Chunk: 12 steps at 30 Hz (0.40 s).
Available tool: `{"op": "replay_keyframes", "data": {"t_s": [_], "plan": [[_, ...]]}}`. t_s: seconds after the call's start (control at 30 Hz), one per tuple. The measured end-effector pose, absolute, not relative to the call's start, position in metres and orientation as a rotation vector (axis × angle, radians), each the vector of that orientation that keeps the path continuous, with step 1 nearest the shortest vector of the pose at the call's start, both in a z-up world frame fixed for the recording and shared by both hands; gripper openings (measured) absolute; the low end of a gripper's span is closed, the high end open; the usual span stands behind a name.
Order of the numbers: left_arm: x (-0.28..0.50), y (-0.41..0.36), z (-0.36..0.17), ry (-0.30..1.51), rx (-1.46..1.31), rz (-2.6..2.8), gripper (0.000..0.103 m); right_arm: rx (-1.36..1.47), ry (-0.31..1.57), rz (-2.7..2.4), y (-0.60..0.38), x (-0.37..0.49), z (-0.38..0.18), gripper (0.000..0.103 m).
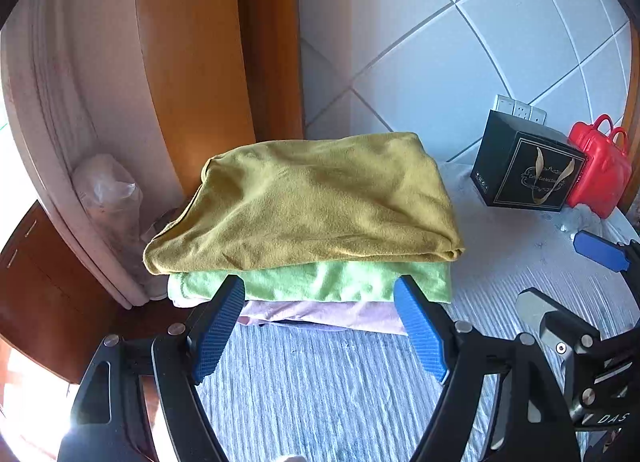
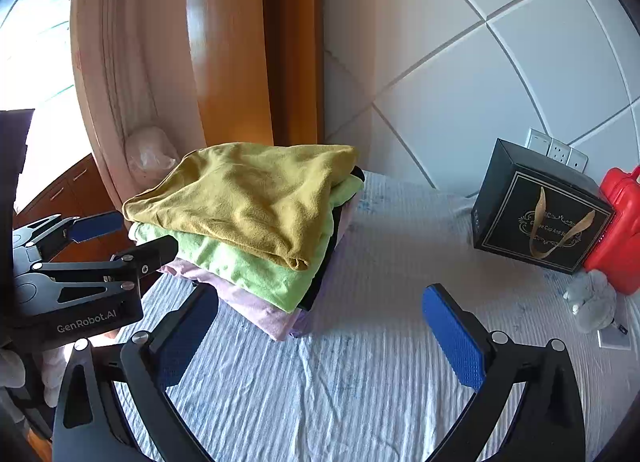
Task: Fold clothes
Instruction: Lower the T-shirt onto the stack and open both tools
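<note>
Bright daylight from left window (image 2: pixel 36 61), blown-out glare, fisheye-warped edges

Mustard top garment (image 1: pixel 312 197) soft matt fleecy cloth; green one (image 1: pixel 340 280) beneath similar. Bed cover (image 2: pixel 360 374) crinkled ribbed white fabric. Wood panel (image 1: pixel 192 53) glossy varnished. Black box (image 2: pixel 540 221) matt card. Red case (image 1: pixel 600 173) shiny plastic. Left gripper (image 1: pixel 320 326) pads dimpled blue rubber, frame matt black.

— What's at three o'clock on the bed?
— A black gift box (image 2: pixel 540 221), touching a red case (image 2: pixel 618 229).
— Behind them?
— Wall sockets (image 2: pixel 558 149); a grey plush toy (image 2: pixel 592 298) at four.
</note>
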State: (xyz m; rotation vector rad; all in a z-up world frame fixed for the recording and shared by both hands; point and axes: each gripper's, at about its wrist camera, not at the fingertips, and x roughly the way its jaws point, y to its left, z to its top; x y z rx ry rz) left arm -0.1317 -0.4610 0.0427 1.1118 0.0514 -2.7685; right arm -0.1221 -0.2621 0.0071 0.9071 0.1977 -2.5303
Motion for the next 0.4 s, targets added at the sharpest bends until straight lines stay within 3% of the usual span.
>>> {"op": "replay_keyframes", "data": {"t_s": [0.4], "plan": [[-0.125, -0.466, 0.033, 0.088, 1.100, -2.754, 0.078, 0.972, 0.177, -2.539, -0.257, -0.122, -0.010, 0.102]]}}
